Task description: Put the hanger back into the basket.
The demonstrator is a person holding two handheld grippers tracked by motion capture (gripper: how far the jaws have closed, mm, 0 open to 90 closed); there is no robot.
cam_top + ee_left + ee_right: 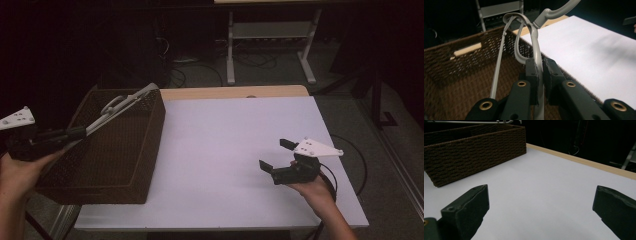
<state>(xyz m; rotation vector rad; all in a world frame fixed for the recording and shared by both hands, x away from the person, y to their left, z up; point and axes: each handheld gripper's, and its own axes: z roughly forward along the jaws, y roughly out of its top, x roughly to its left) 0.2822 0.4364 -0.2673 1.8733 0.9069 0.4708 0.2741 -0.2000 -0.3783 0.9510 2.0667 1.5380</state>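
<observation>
Your left gripper [75,132] sits off the desk's left edge, jaws clamped tight on a grey hanger [120,107]. In the left gripper view the two pads pinch the hanger's [535,47] curved grey bar between them, with nothing else in the bite. The hanger slants up and away from the gripper, over the open top of the brown wicker basket [145,150], its far end above the basket's far right corner. Whether any part of it touches the rim, you cannot tell from here. The basket stands on the desk's left side, and its near left corner juts past the desk's edge. In the left gripper view its woven floor [459,85] lies beneath the hanger, with a pale slot in the far wall. Your right gripper [275,154] hovers low over the white desk [225,130] near the right edge, toward the near side, jaws standing wide apart and holding nothing. In the right gripper view the bare white top [544,192] lies between the two black jaws, and the basket's wall [474,152] stands well off at upper left.
</observation>
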